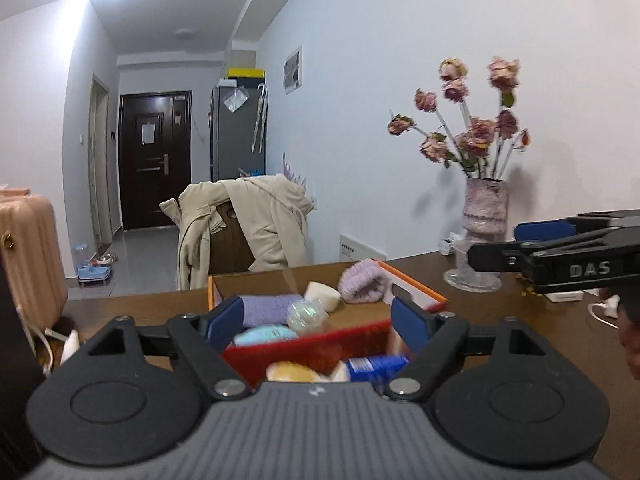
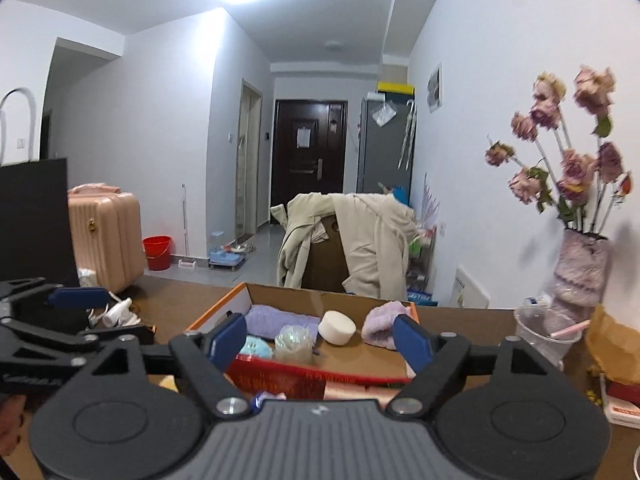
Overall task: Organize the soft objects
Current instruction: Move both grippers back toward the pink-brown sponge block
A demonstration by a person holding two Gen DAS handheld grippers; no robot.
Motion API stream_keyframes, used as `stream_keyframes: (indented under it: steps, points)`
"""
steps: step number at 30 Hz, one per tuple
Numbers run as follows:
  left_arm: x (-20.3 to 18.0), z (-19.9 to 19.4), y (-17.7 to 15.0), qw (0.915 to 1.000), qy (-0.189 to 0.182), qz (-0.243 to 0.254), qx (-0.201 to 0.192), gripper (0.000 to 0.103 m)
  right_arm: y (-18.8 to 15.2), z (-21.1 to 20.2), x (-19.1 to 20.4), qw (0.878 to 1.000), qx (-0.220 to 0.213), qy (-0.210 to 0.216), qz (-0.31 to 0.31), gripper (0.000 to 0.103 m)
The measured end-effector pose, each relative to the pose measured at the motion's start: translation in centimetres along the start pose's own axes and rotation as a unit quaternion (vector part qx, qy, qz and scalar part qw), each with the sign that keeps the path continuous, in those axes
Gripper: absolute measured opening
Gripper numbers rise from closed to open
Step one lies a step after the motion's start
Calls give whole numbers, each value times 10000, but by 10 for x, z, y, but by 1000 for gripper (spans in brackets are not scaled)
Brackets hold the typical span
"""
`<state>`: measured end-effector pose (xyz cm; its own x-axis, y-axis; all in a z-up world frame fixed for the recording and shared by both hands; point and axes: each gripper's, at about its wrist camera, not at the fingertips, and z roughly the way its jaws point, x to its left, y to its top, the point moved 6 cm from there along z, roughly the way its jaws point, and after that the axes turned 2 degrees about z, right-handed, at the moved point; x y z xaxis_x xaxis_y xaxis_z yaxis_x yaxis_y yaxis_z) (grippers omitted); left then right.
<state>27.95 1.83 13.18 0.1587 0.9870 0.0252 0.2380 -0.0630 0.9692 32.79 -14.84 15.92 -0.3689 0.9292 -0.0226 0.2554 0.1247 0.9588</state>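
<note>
An open cardboard box (image 1: pixel 280 276) (image 2: pixel 280 294) with an orange rim and red front wall sits on the brown table. Inside lie a folded purple towel (image 1: pixel 266 308) (image 2: pixel 276 320), a white round sponge (image 1: pixel 322 294) (image 2: pixel 337 327), a clear crinkly ball (image 1: pixel 306 314) (image 2: pixel 294 340), a light blue soft item (image 1: pixel 264 335) (image 2: pixel 254 347) and a lilac fuzzy item (image 1: pixel 362 282) (image 2: pixel 380 326) at the right rim. My left gripper (image 1: pixel 320 318) is open and empty just before the box. My right gripper (image 2: pixel 320 340) is open and empty, also before the box.
A vase of dried roses (image 1: pixel 484 208) (image 2: pixel 580 264) stands at the right by the wall, with a clear plastic cup (image 2: pixel 542 336) beside it. A chair draped with a beige coat (image 1: pixel 244 224) (image 2: pixel 352 236) stands behind the table. A yellow item (image 1: pixel 292 370) and a blue pack (image 1: pixel 376 366) lie before the box.
</note>
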Motion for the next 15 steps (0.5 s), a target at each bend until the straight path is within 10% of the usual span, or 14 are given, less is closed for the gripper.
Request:
stream_keyframes:
  steps: [15]
  points:
    - [-19, -96, -111, 9963, 258, -798, 173, 100, -147, -92, 33, 9994, 268, 199, 90, 93]
